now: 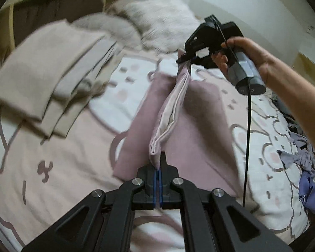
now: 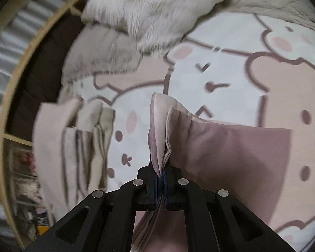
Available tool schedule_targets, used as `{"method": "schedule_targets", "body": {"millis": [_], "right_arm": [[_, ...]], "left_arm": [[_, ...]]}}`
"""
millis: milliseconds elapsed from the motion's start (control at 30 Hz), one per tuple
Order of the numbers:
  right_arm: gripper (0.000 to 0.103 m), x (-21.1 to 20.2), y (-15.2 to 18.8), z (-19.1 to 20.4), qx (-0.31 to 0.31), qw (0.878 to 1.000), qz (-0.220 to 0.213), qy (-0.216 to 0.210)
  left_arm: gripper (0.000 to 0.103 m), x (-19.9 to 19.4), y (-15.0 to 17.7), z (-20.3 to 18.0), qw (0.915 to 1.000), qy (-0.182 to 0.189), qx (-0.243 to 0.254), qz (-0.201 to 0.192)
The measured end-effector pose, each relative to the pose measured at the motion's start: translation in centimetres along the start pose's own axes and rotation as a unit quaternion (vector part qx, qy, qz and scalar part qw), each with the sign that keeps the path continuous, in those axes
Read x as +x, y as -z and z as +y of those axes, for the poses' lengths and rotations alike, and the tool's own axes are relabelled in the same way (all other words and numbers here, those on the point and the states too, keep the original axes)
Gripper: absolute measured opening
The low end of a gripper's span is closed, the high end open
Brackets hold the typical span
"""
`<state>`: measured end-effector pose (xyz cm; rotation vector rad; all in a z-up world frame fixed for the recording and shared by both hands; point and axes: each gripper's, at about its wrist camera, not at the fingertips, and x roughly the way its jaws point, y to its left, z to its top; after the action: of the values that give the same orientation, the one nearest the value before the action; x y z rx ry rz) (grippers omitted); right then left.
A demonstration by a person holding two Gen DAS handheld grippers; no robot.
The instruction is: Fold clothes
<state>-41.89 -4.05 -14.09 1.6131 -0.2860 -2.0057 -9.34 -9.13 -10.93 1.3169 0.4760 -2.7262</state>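
Note:
A mauve-pink cloth (image 1: 199, 126) hangs over the bed, its layered top edge stretched between both grippers. My left gripper (image 1: 158, 163) is shut on one end of that edge. In the left wrist view the right gripper (image 1: 185, 59), held by a hand (image 1: 247, 52), clamps the far end. The right wrist view shows my right gripper (image 2: 161, 173) shut on the bunched pink cloth (image 2: 231, 147), which drapes down to the right.
A stack of folded beige cloths (image 1: 42, 79) lies on the bed at the left, also in the right wrist view as beige cloths (image 2: 73, 142). A white furry blanket (image 1: 161, 23) is behind. Crumpled blue-grey clothes (image 1: 304, 168) sit at the right edge. The bedsheet (image 1: 52, 168) has a cartoon print.

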Motion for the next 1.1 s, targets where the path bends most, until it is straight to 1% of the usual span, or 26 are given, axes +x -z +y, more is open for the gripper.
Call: {"method": "schedule_targets", "body": {"millis": [67, 233, 333, 400, 433, 467, 500, 533, 600, 667, 767, 800, 833, 867, 933, 1033, 1100], "right_arm": [[0.006, 1.9, -0.2, 0.8, -0.005, 0.999, 0.008, 0.032], [0.006, 5.1, -0.6, 1.6, -0.009, 0.994, 0.007, 0.107], [0.006, 6.5, -0.6, 2.1, -0.013, 0.995, 0.002, 0.101], [0.016, 7.0, -0.7, 2.3, -0.013, 0.995, 0.000, 0.095], [0.035, 7.2, -0.7, 2.4, -0.012, 0.996, -0.002, 0.089], [0.057, 6.6, -0.8, 2.3, -0.003, 0.997, -0.016, 0.082], [0.065, 6.1, -0.8, 2.2, 0.006, 0.997, -0.030, 0.075], [0.069, 5.5, -0.9, 2.1, 0.015, 0.997, -0.044, 0.068], [0.069, 3.6, -0.5, 1.9, 0.011, 0.998, -0.051, 0.045], [0.069, 1.6, -0.2, 1.7, 0.007, 0.998, -0.058, 0.022], [0.069, -1.9, 3.6, 1.8, -0.061, 0.997, -0.041, 0.009], [0.069, -2.7, 5.5, 1.9, -0.094, 0.995, -0.028, 0.014], [0.069, -3.6, 7.5, 2.0, -0.127, 0.992, -0.016, 0.018], [0.069, -4.1, 9.6, 1.8, -0.143, 0.990, -0.001, 0.009], [0.069, -5.1, 13.9, 1.2, -0.173, 0.984, 0.031, -0.011], [0.069, -4.8, 19.6, -0.6, -0.167, 0.981, 0.095, -0.042], [0.069, -3.8, 22.7, -1.6, -0.177, 0.976, 0.125, -0.012]], "left_arm": [[0.002, 1.0, 0.2, 0.8, 0.9998, -0.003, -0.014, 0.013], [0.003, 2.9, 0.9, 2.1, 0.9986, -0.012, -0.033, 0.040], [0.007, 3.0, 1.5, 2.9, 0.9972, -0.030, -0.045, 0.052], [0.011, 2.8, 1.7, 3.6, 0.9960, -0.046, -0.052, 0.057], [0.011, 2.6, 1.7, 4.0, 0.9953, -0.055, -0.056, 0.058], [0.011, 2.6, 1.7, 4.4, 0.9947, -0.061, -0.059, 0.058], [0.011, 2.5, 1.6, 4.8, 0.9939, -0.071, -0.061, 0.058], [0.011, 2.5, 1.5, 5.2, 0.9931, -0.083, -0.062, 0.056], [0.011, 2.4, 1.4, 5.9, 0.9908, -0.108, -0.059, 0.056], [0.011, 2.1, 1.2, 6.8, 0.9889, -0.126, -0.060, 0.052], [0.011, 0.8, 0.5, 7.8, 0.9883, -0.139, -0.053, 0.031], [0.011, 0.1, 0.2, 7.9, 0.9887, -0.141, -0.046, 0.022], [0.011, -0.5, -0.1, 7.9, 0.9895, -0.139, -0.035, 0.012], [0.011, -1.2, -0.5, 7.8, 0.9904, -0.137, -0.023, 0.003], [0.011, -2.3, -0.9, 7.3, 0.9932, -0.116, -0.002, -0.010], [0.011, -2.8, -1.2, 5.9, 0.9956, -0.081, 0.047, -0.008], [0.011, -3.0, -1.2, 4.2, 0.9907, -0.078, 0.110, -0.021]]}}
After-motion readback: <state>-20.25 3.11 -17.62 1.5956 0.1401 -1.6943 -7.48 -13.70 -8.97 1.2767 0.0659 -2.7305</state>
